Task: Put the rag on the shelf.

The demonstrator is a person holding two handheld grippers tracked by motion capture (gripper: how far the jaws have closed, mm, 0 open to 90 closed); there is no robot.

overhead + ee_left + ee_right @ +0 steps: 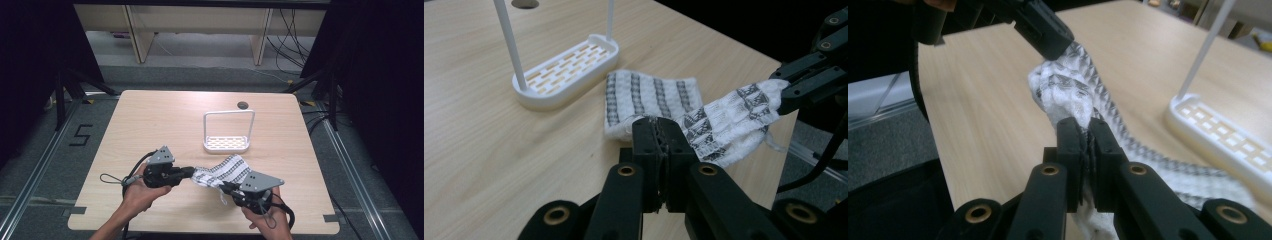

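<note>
Pale wood-grain surface [150, 125] sits in a dark-curtained room, with grey floor around it and a taped "5" [80, 135] on the floor at the far left. Near the front edge, the person's left hand [140, 192] holds the left tongs [192, 173], whose jaws are clenched on one end of a white cloth with dark checked stripes [225, 170]; the left gripper view shows those jaws pressed together on the cloth's edge [659, 131]. From there the cloth runs rightward, partly lifted and bunched, while its far part lies flat on the surface just in front of a white slotted rack with a tall wire loop handle [226, 144]. Close by, the cloth and rack are near each other but apart [564, 72]. Farther right, the right tongs [223, 188], held in the right hand [267, 220], are clamped on the other bunched end; the right gripper view shows the jaws closed on twisted fabric [1068, 95]. A small dark hole [243, 105] marks the surface behind the rack.
</note>
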